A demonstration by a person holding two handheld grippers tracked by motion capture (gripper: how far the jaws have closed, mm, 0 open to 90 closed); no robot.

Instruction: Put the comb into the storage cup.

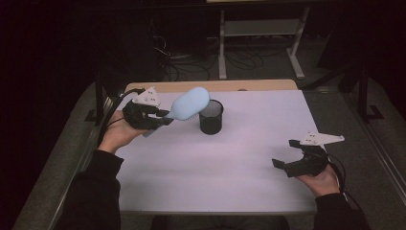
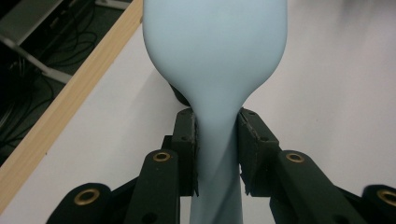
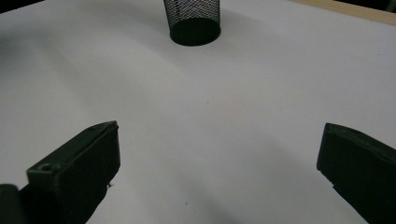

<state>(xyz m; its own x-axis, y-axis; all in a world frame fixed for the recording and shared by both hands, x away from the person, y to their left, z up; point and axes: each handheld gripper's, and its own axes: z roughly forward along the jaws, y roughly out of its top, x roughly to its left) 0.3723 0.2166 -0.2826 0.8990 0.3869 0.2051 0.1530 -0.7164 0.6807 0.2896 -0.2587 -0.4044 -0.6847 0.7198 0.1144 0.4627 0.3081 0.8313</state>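
Left tool [image 1: 160,117] grips the blue brush [image 1: 190,104] by its handle, holding it beside the mesh cup [image 1: 211,117]; next, I judge, tip it in, while the right tool [image 1: 287,164] rests open.

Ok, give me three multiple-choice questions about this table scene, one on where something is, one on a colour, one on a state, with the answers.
1. Where does the black mesh cup stand?
A. on the white table top
B. on the floor
C. in the right claw

2. What colour is the smooth plastic hairbrush?
A. red
B. pale blue
C. green

3. How is the right claw?
A. shut on the brush
B. shut on the cup
C. open and empty

Answers: 1 A, the cup stands on the table near its far edge. 2 B, its back is pale blue. 3 C, its jaws stand apart over bare table, while the left claw clamps the brush handle.
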